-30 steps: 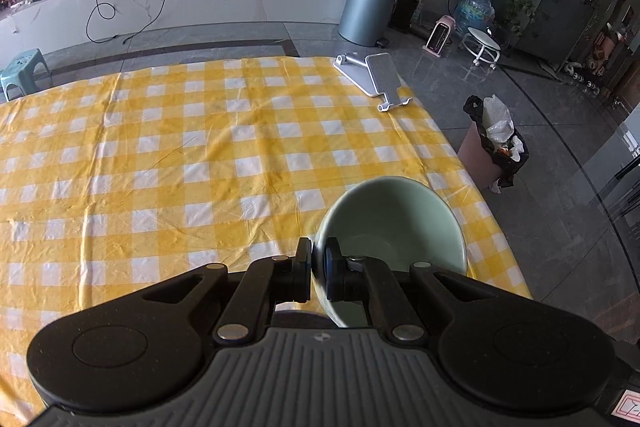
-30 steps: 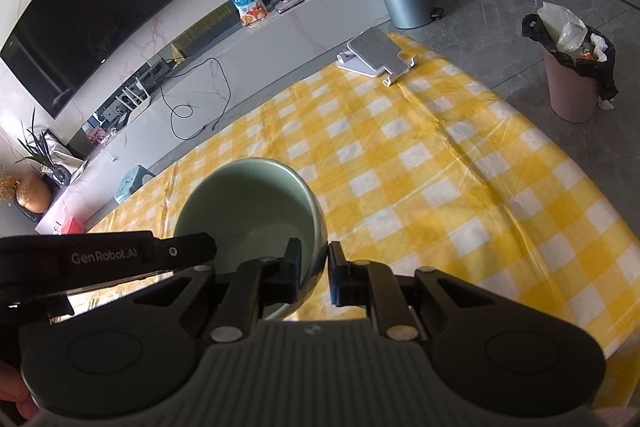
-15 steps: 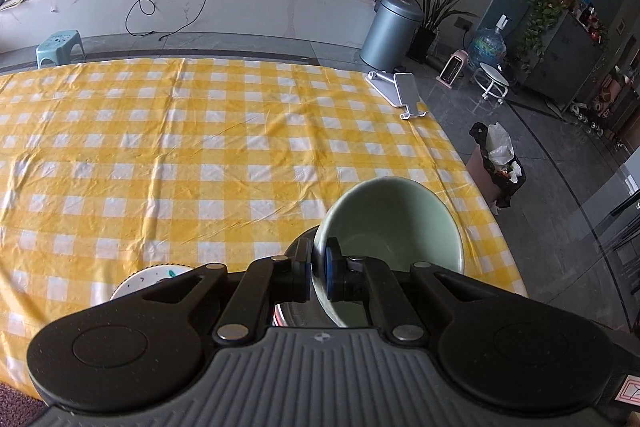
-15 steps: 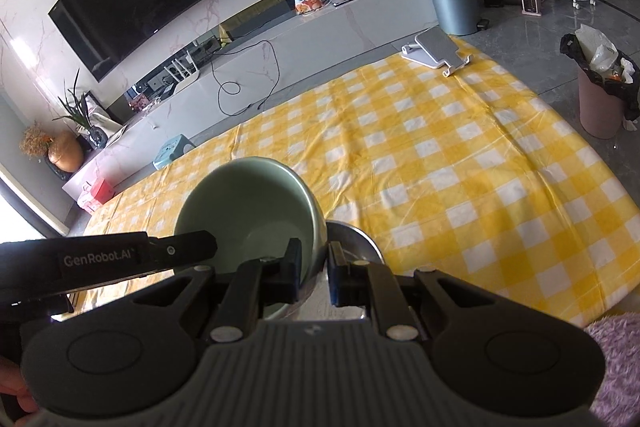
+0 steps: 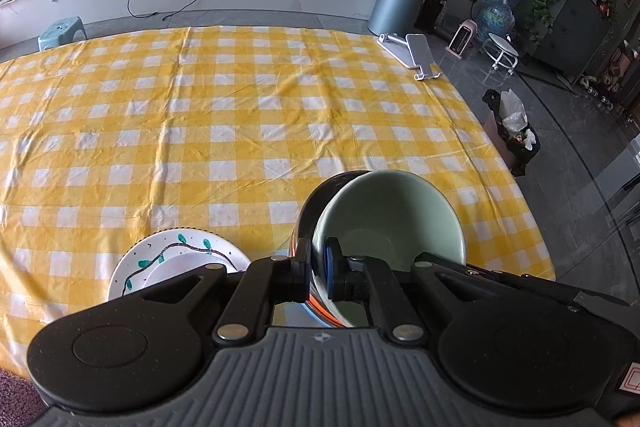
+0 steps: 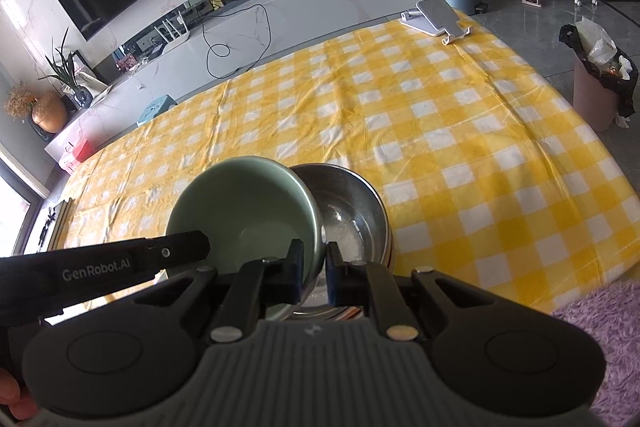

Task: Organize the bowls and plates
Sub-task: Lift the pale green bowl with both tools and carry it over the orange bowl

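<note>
Both grippers hold one pale green bowl [image 5: 394,223] by its rim, on opposite sides. My left gripper [image 5: 318,273] is shut on its left rim. My right gripper [image 6: 312,273] is shut on its right rim; the green bowl [image 6: 244,207] fills the middle of the right wrist view, tilted. A steel bowl [image 6: 352,215] stands just under and beside it, near the table's front edge; in the left wrist view the steel bowl [image 5: 316,203] shows behind the green one. A white plate with a green vine pattern [image 5: 176,259] lies to the left.
The table wears a yellow checked cloth [image 5: 240,115]. A phone stand [image 5: 416,55] sits at the far right corner. A bin with a black bag [image 5: 512,131] stands on the floor to the right. A purple rug [image 6: 600,327] lies by the near edge.
Both grippers have drawn back toward the near edge with the green bowl. The steel bowl and the patterned plate have come into view beneath and beside it.
</note>
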Action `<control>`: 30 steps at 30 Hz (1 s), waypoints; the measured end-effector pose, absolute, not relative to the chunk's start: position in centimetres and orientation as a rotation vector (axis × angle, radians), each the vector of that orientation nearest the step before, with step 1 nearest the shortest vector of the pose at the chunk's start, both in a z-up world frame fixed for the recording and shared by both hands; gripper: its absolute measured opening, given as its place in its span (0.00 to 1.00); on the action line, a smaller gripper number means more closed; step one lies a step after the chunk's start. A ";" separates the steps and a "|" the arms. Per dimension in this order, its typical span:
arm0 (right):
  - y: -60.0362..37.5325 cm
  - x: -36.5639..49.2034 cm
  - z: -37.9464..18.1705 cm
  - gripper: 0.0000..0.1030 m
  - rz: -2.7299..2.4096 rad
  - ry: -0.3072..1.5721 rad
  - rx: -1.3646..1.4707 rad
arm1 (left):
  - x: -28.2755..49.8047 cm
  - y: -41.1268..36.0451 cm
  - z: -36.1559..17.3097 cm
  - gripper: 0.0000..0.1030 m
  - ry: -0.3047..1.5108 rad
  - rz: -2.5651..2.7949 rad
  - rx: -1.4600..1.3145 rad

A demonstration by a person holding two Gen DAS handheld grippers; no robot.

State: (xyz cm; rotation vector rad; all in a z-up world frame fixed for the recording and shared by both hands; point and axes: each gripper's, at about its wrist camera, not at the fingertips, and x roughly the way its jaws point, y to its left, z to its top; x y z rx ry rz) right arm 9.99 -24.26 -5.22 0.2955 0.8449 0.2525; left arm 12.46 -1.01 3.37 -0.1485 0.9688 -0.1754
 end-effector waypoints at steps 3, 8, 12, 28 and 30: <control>-23.9 10.3 -5.8 0.08 0.245 0.852 0.268 | 12.8 -1.3 2.9 0.07 0.983 -0.175 -0.121; -23.2 10.7 -6.4 0.08 0.230 0.858 0.217 | 13.1 -2.0 2.6 0.07 0.992 -0.167 -0.056; -22.9 11.1 -6.9 0.08 0.222 0.859 0.185 | 13.5 -2.6 2.3 0.07 1.006 -0.170 -0.009; -23.4 11.8 -7.1 0.13 0.212 0.857 0.166 | 14.4 -4.0 2.6 0.03 0.997 -0.173 0.118; -23.4 11.8 -7.1 0.13 0.213 0.858 0.165 | 14.4 -4.3 2.7 0.02 0.996 -0.179 0.122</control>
